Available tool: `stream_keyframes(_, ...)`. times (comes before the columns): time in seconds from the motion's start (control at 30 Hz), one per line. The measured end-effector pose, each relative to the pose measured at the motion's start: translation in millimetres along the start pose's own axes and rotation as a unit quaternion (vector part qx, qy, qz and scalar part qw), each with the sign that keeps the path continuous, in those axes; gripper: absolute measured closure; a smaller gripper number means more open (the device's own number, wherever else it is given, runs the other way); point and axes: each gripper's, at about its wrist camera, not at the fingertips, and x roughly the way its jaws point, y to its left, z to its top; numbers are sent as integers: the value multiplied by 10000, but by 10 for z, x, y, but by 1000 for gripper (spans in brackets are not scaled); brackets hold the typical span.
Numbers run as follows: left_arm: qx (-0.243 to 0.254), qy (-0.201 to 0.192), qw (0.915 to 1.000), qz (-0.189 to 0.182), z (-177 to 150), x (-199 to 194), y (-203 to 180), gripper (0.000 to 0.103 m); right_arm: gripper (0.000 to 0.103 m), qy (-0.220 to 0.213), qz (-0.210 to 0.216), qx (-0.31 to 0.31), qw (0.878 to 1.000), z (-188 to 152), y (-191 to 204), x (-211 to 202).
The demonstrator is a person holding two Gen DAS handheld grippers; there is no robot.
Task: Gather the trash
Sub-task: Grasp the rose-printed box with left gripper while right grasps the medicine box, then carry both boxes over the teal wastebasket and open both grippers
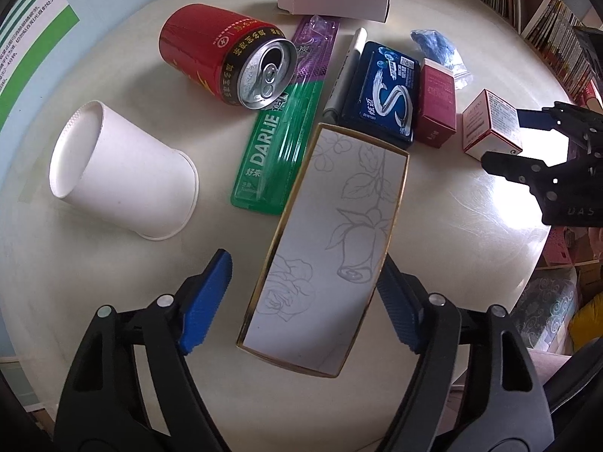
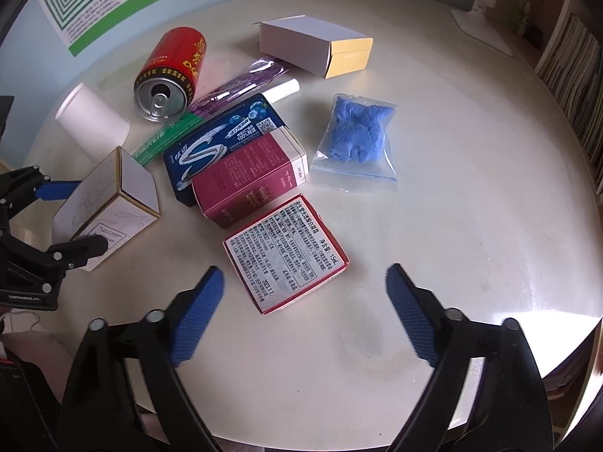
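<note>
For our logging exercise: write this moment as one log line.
left claw open astride rose box | right claw open over red-edged box | can, cup untouched

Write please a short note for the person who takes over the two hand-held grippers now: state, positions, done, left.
Left hand-held gripper: jaws around the rose-print box, right pad touching, left pad apart; no firm grip yet.
Right hand-held gripper: open over the small red-edged box, not touching.
On the round table: red can and paper cup lying down, toothbrush pack, gum box, maroon box, blue bag.
Done: nothing collected. Left: everything.
</note>
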Motion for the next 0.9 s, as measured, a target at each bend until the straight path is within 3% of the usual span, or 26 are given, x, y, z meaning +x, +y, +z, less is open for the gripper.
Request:
stream_keyframes(0.1, 30, 18, 9999, -149, -7, 22, -20, 47, 39, 17, 65, 70, 10000, -11, -3, 19)
stream_keyframes(0.17, 39, -15, 9997, -249, -19, 16, -26, 52, 52, 13, 117, 88, 9999, -16, -2, 7)
stream_keyframes(0.2, 46, -34, 9995, -311, -24, 9, -28, 54, 52, -23, 105, 97, 9999, -17, 1, -9)
stream_keyframes(0.9, 436, -317, 9968, -590, 25, -217, -182, 56, 52, -479, 282, 868, 9947, -185, -161, -454)
